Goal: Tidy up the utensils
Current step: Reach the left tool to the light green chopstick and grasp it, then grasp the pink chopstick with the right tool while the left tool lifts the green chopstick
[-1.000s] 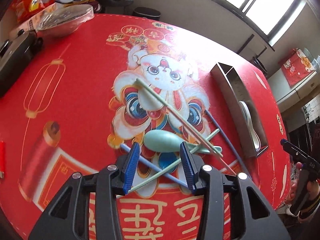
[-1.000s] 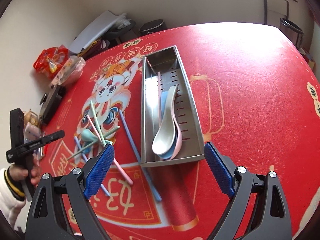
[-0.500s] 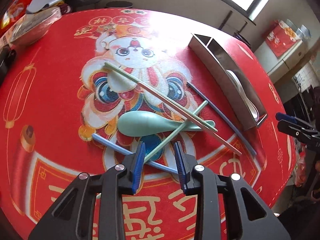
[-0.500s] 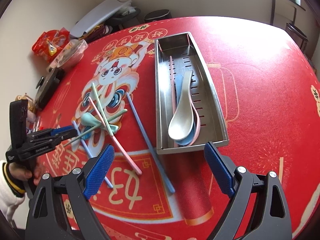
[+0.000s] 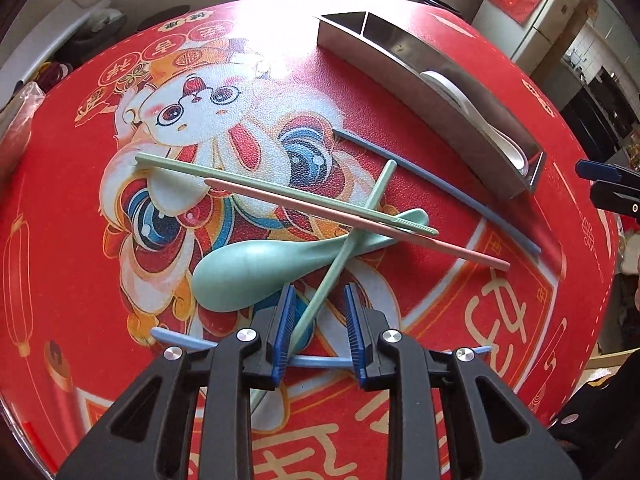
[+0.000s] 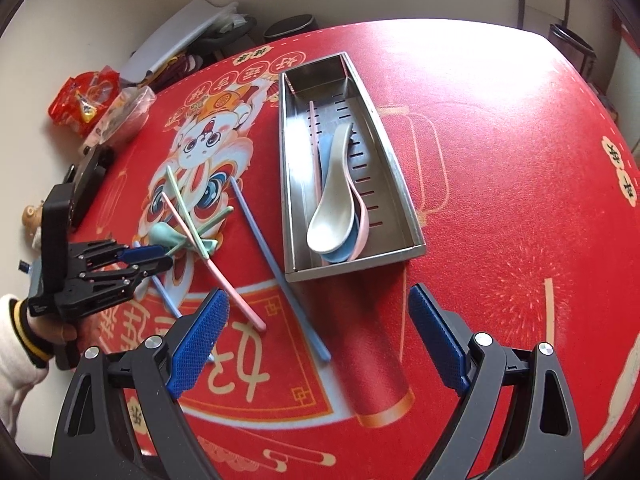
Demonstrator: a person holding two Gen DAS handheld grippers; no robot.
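On the red bench (image 5: 60, 208), the left gripper (image 5: 318, 312) points down over a heap of utensils, its jaws closing astride a green chopstick (image 5: 348, 240) whose long axis runs away from them, pads not yet touching. Further right, the right gripper (image 6: 316, 340) hangs with jaws wide apart and empty, near the steel tray (image 6: 396, 176).
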